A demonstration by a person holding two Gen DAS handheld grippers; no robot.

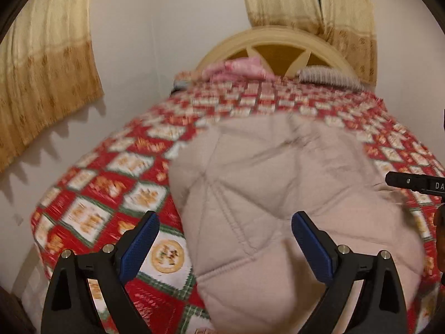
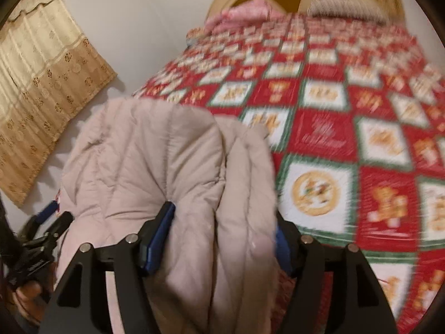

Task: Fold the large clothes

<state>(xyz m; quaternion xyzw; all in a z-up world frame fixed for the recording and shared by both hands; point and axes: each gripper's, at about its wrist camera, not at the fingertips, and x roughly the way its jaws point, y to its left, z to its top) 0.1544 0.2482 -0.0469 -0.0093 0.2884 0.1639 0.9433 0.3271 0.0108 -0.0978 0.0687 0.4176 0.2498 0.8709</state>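
Left gripper (image 1: 225, 246): jaws spread, empty, poised above the near end of the coat (image 1: 281, 194). Coat: folded on the bedspread (image 1: 116, 189), long axis toward the headboard (image 1: 275, 41). Right gripper (image 2: 224, 240): nearer, straddling a thick fold; grip or release cannot be told.

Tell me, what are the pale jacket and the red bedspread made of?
Jacket: looks like padded, quilted fabric with a matte, soft surface; stitched seams cross it in diamonds and it puffs between them.
Bedspread: seems a thin printed cloth, lying flat; red and white squares with gingerbread-like figures. The blur hides the weave.
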